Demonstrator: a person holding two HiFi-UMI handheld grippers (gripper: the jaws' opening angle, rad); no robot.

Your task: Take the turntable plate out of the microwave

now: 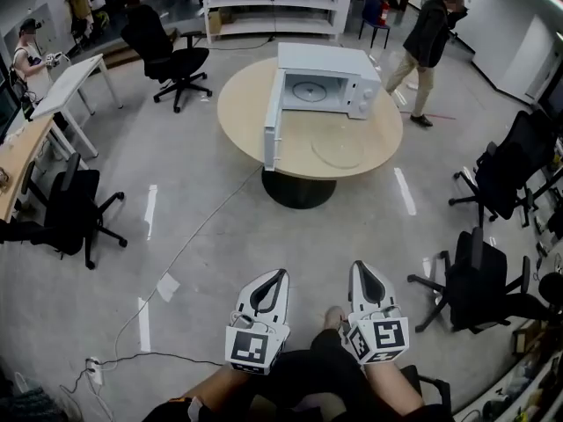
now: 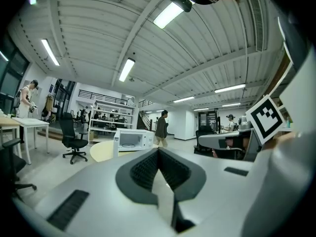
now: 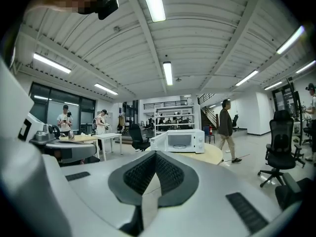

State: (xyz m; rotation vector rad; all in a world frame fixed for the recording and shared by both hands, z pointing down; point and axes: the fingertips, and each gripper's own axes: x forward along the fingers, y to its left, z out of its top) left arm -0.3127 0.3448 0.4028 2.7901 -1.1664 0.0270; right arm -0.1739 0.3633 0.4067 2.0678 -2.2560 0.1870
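Head view: left tool point(image 1: 280, 275) and right tool point(image 1: 361, 267) sit by the person's lap, both clenched on nothing, the microwave point(image 1: 330, 77) well ahead of them on the table point(image 1: 246, 104), door point(image 1: 274, 121) open. A round shape point(image 1: 312, 87) shows on its floor and a clear disc point(image 1: 339, 148) lies on the table just before it; which is the plate I cannot tell. If inside, approach square to the opening, part one tool and pinch the rim level, as glass likely slips.

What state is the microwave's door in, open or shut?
Open: the door stands swung out from the microwave on the round table, leaving its cavity showing.
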